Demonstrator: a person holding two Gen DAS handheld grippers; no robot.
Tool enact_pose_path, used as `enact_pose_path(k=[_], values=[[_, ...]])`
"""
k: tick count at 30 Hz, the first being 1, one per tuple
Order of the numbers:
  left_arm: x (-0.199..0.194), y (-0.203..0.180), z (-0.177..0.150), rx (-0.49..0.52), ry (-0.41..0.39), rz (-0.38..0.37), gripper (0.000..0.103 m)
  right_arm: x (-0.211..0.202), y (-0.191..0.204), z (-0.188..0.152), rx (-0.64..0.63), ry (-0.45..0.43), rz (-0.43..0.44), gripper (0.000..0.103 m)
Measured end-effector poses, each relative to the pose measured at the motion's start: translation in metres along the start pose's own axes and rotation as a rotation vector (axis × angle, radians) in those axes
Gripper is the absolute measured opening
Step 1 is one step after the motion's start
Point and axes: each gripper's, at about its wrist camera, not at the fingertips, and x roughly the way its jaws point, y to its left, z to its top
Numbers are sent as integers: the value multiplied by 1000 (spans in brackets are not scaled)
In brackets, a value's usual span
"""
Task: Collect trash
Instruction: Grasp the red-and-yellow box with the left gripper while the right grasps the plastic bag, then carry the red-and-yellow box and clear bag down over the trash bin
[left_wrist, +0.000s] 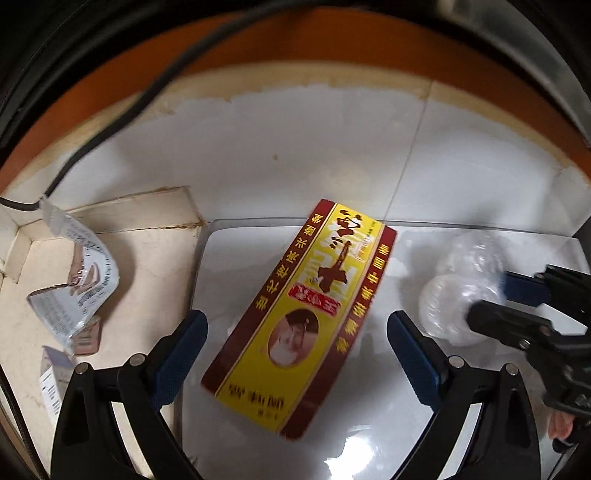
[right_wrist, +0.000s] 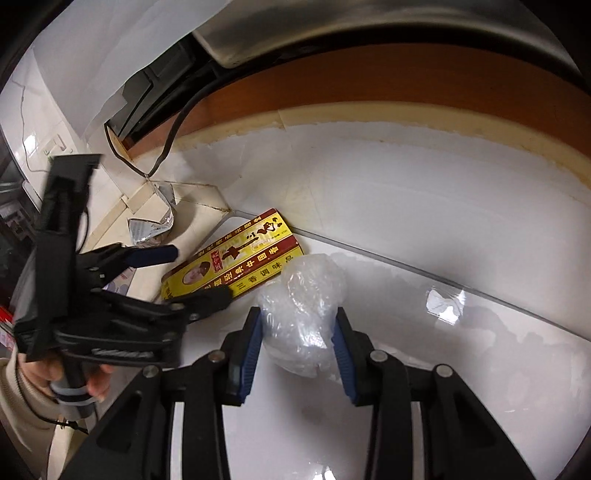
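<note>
The right claw (right_wrist: 297, 345) grips crumpled clear plastic (right_wrist: 303, 314) on the desk (right_wrist: 406, 221), ready for lifting, while the wide-open, empty left claw (left_wrist: 295, 343) straddles a yellow carton (left_wrist: 306, 317).

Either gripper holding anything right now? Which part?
Right gripper pinches the crumpled clear plastic across its sides. Left gripper is open around the yellow box, holding nothing.

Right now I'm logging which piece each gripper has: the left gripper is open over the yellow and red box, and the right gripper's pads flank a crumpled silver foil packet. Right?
Not quite. The right gripper flanks a crumpled clear plastic bag, as the right wrist view shows. The silver foil packet lies apart on the beige surface. The left gripper is indeed open over the yellow and red box.
</note>
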Motion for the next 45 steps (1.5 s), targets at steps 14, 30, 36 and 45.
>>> enact_pose_path(k=[14,30,36,45], values=[[1,-12,-35,-40,-23,-28,63,-5,5,-13,2,-31,-7,30],[-152,-37,-184,-155,-169,-56,62,-118,75,-103,-28,-72,106,28],[-214,-50,-269,-241,-250,-35,62,-151,110,-159,1,-79,218,28],[-213,-57,-406,-368,-241,26,62,-152,168,-252,-121,-32,178,28]])
